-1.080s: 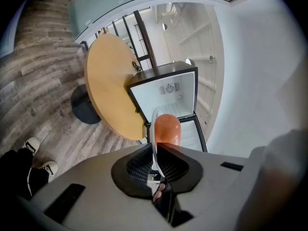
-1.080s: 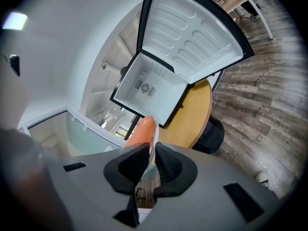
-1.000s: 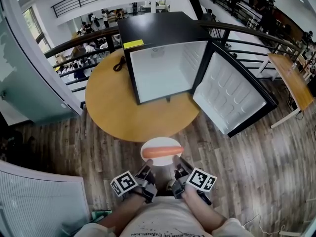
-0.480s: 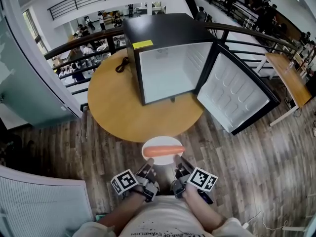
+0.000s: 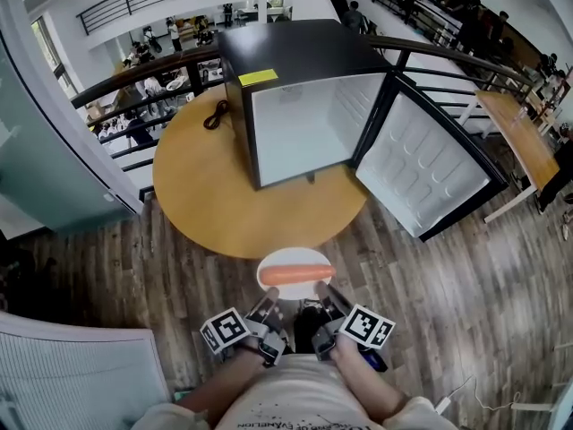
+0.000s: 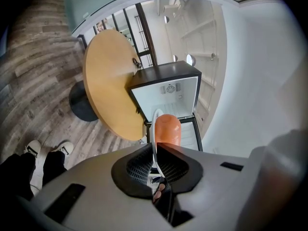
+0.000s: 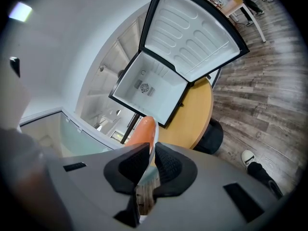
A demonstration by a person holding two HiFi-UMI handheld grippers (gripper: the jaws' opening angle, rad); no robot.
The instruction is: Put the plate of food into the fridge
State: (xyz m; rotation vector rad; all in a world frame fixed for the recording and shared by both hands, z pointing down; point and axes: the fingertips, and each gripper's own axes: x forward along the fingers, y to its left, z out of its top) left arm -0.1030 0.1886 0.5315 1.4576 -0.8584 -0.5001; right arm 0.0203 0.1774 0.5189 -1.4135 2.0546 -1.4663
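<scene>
**Item 1: plate** (image 5: 291, 256). White, shallow and oval-looking from the head view. It shows as a thin edge-on rim in both gripper views. It is held level in the air above the plank floor (image 5: 466, 285), straight out from the fridge's open front, well apart from the fridge and off the bench edge farthest from it.

**Item 2: sausage** (image 5: 297, 274). One piece, orange-red, smooth, with rounded ends. It lies crosswise on the plate and spans nearly its full width.

**Item 3: left tongs** (image 5: 271, 303). Closed on the plate's rim on the side farthest from the fridge, left of centre. The rim is pinched between the black ribbed pads.

**Item 4: right tongs** (image 5: 322, 297). Likewise clamped on the same rim, right of centre. The two pairs sit close together and angle inward toward the plate, with both forearms drawn in low against the person's body.

**Item 5: bench** (image 5: 201, 195). Round, with a light wooden top on a dark pedestal foot. It carries the fridge toward its far side and leaves bare wood in front of the fridge.

**Item 6: fridge** (image 5: 300, 56). A compact black cabinet with a white interior. No contents can be made out inside. There is a yellow label on the top front edge.

**Item 7: fridge door** (image 5: 421, 168). Swung wide open to the fridge's right, showing its white moulded inner lining.

**Item 8: cable** (image 5: 216, 115). Dark and coiled, lying on the bench just left of the fridge.
</scene>
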